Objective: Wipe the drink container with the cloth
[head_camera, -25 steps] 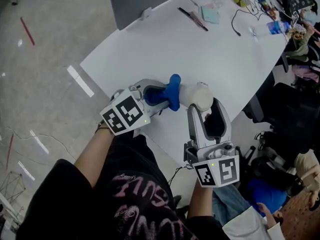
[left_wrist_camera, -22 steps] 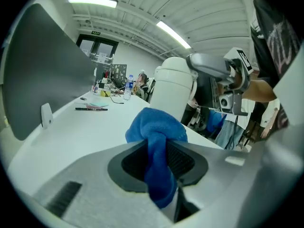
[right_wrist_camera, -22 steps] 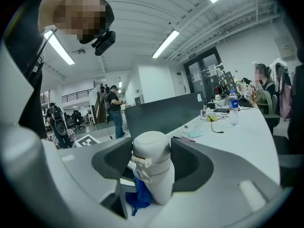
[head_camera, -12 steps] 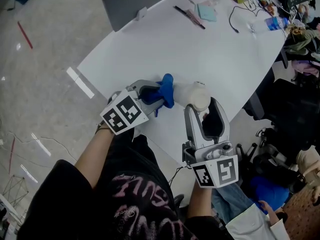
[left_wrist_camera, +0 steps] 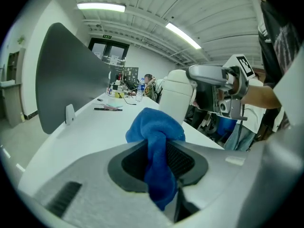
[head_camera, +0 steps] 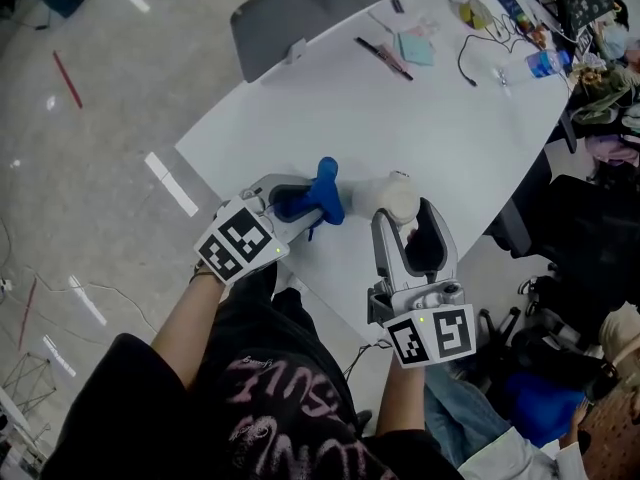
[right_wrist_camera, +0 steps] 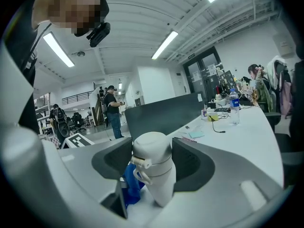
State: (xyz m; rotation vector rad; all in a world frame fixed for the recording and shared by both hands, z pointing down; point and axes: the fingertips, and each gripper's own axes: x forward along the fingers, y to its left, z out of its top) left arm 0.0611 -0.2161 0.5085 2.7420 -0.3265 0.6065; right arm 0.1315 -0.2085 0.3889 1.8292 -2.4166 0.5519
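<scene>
1. While I hold two grippers, my right gripper clamps the one drink container, white, with a rounded cap and a small side loop
2. My left gripper pinches the one blue cloth, bunched against the container's lower end
3. Both hang over the near edge of the white table

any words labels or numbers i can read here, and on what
Nothing reads clearly.
Shirt: pink lettering, too warped to read.
Sign above the doors: too small.
Bottle label: blurred.
Drink container, cloth: no print visible.
</scene>
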